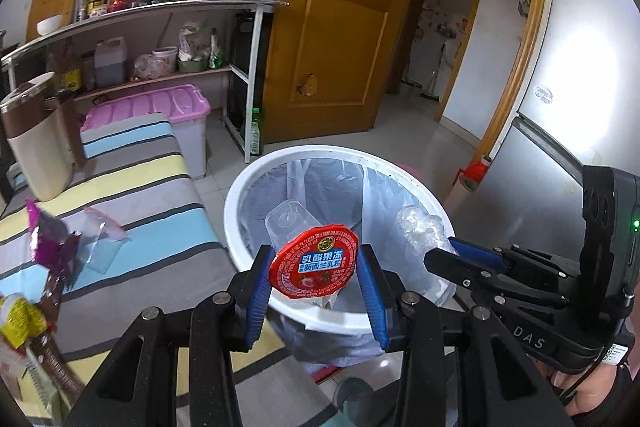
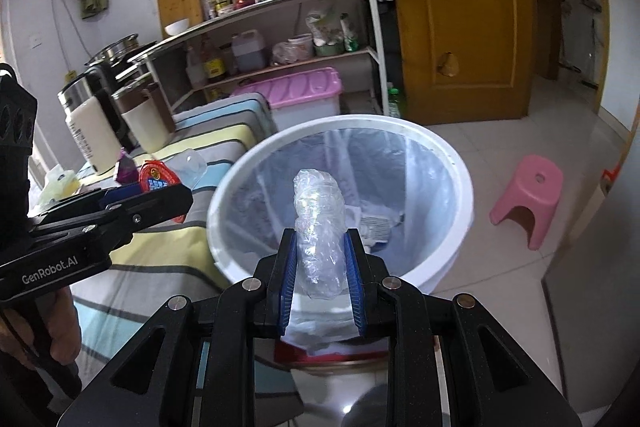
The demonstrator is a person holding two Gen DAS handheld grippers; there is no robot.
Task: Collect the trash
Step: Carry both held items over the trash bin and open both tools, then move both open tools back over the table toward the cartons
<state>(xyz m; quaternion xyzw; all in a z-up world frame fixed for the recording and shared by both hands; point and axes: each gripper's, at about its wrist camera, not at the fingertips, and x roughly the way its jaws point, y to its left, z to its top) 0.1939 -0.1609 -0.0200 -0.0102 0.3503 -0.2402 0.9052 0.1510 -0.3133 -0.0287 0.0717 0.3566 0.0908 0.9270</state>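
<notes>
Pale floor tiles run up to a wooden door and a cluttered shelf unit, with a pink stool standing on the floor well right of the bin. Beside a striped table stands a white bin lined with a clear bag. The left gripper is held over the bin's near rim, its jaws closed on a clear jelly cup whose red foil lid faces the camera. The right gripper hangs above the bin's opening, its jaws gripping a crumpled wad of clear plastic. Some trash lies at the bottom of the bin. On the table remain a purple wrapper, a clear piece of plastic and a yellow packet, near two tall jugs.
</notes>
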